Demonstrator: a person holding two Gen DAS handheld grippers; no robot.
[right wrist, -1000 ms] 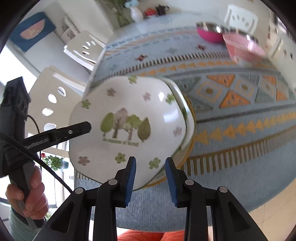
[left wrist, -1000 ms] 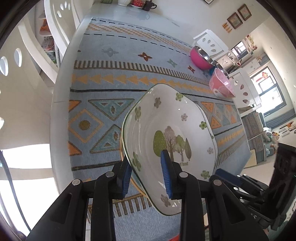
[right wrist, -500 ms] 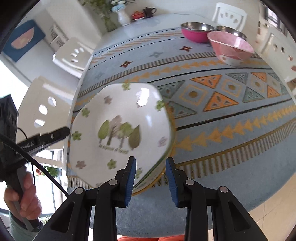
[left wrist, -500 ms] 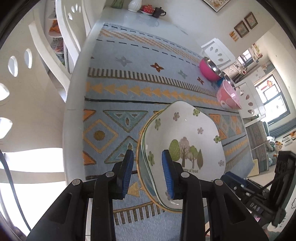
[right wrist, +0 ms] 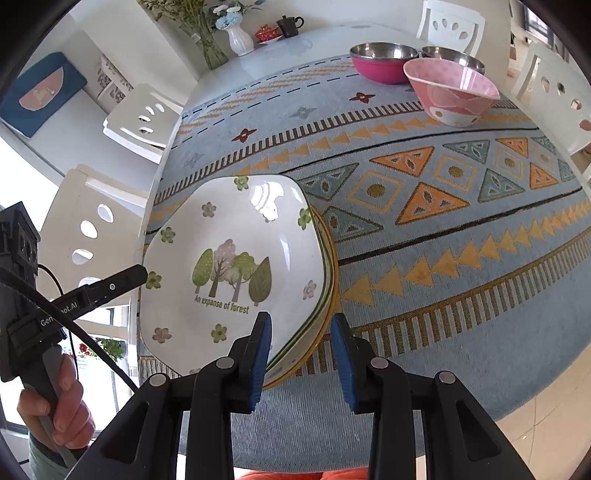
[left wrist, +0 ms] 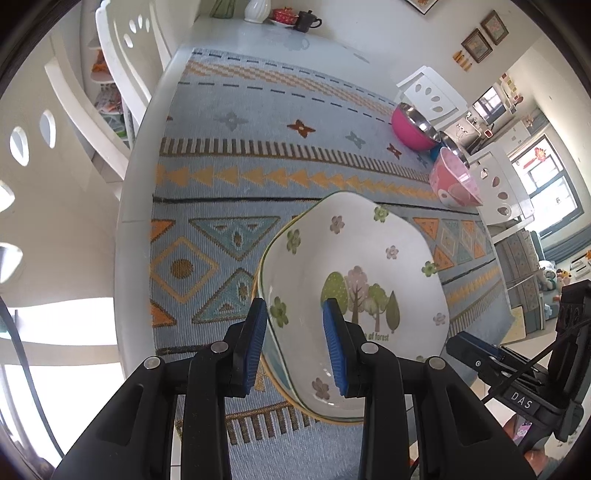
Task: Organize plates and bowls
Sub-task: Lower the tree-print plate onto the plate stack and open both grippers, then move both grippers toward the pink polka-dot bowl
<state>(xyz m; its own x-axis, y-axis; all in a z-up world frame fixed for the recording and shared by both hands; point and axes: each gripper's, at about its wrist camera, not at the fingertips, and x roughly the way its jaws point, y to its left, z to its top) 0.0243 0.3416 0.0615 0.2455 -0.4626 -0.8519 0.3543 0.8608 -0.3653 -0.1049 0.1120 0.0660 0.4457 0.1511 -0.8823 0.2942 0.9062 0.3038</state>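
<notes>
Two grippers flank one white tree-print plate (left wrist: pixel 369 266) that sits on top of a stack of similar plates (right wrist: pixel 325 291) near the front edge of the counter (left wrist: pixel 140 206), on a patterned blue cloth (left wrist: pixel 258 147). In the left wrist view the left gripper (left wrist: pixel 295 343) has its blue pads spread, straddling the plate's rim at the plate's 7 o'clock side, one pad outside the rim and one over the bowl of the plate; whether either pad touches the china I cannot tell. In the right wrist view the right gripper (right wrist: pixel 301 356) is also spread, straddling the stack's edge at about the plate's 5 o'clock, its left pad over the top plate and its right pad over the cloth beside the stack. From the plate, a pink patterned bowl (right wrist: pixel 450 92) stands well apart toward 1 o'clock in the right view, with a magenta steel bowl (right wrist: pixel 384 61) and another steel bowl (right wrist: pixel 454 59) just behind it. A white vase (right wrist: pixel 240 40) with flowers and a dark cup (right wrist: pixel 290 24) stand at the counter's far end, around 12 o'clock.
</notes>
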